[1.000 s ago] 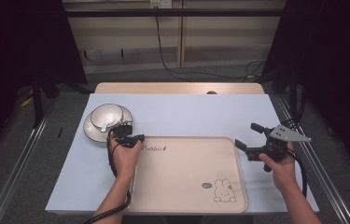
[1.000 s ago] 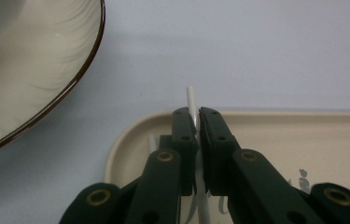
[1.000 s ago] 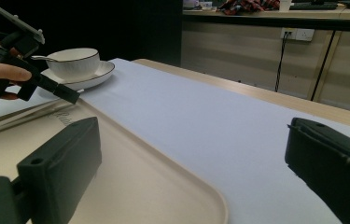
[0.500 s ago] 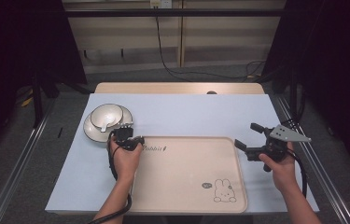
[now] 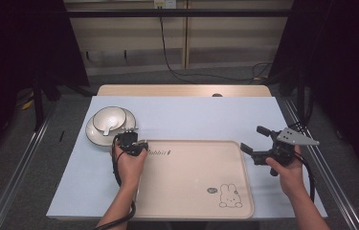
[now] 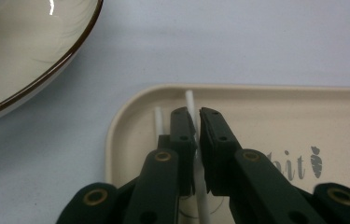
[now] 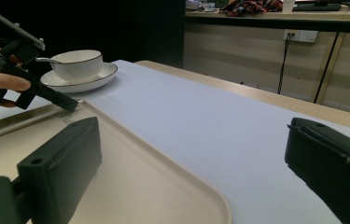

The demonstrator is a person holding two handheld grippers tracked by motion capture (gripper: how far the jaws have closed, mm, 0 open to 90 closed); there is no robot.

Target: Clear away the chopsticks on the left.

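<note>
White, thin stick lies in the far-left corner of the tray, with a second stick of the same kind just beside it. They look like a pair of chopsticks, though too little of them shows to be sure. The left gripper points steeply down over that corner. Its jaws are drawn almost together with the first stick between the pads, so this reads as a pinch on that one stick alone. The narrow closure suits so slim a thing, and the steep angle lets the tips reach down inside the tray's raised rim. The tray sits at the middle of the bench's near edge. The bowl, on its saucer and with a spoon in it, stands towards the far-left corner of the bench, close beyond the left gripper, probably within easy reach for a transfer. The right gripper is held off the bench surface by the tray's right edge, jaws spread wide and empty, aimed across towards the bowl. I judge it to be on standby, clear of the working hand.
</note>
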